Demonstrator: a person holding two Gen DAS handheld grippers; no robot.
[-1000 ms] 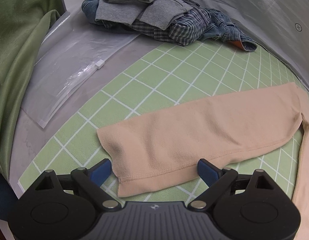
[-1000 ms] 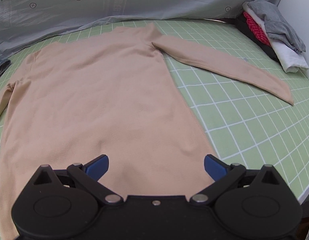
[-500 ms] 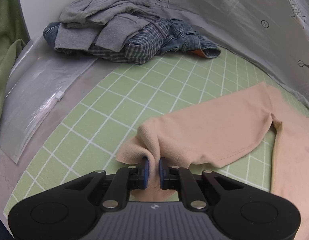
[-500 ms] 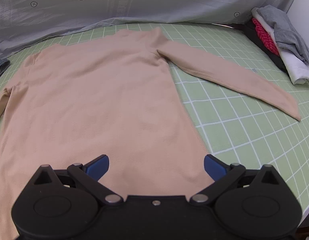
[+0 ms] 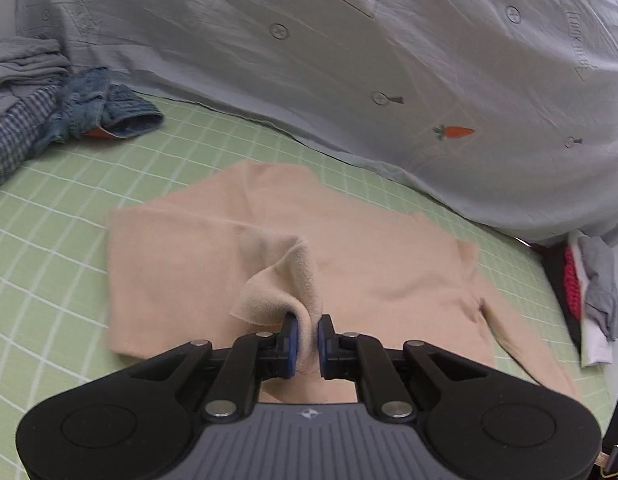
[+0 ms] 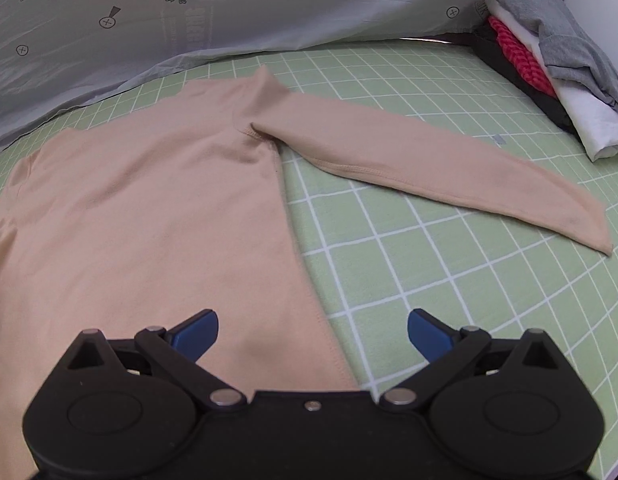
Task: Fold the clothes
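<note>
A beige long-sleeved top (image 6: 141, 200) lies flat on a green checked mat (image 6: 449, 280). My left gripper (image 5: 307, 336) is shut on the cuff of its left sleeve (image 5: 285, 284), held over the body of the top (image 5: 389, 268) with the sleeve folded inward. In the right wrist view the other sleeve (image 6: 429, 160) stretches out to the right across the mat. My right gripper (image 6: 313, 326) is open above the top's lower right hem, with nothing between its fingers.
A heap of jeans and a checked shirt (image 5: 49, 120) lies at the mat's far left. A stack of folded clothes (image 6: 549, 64), also seen as the folded stack (image 5: 589, 296), sits at the far right. A pale printed sheet (image 5: 389, 80) rises behind the mat.
My left gripper closed on the sleeve cuff and carried it rightward over the body of the top. My right gripper drifted slightly right and stayed open.
</note>
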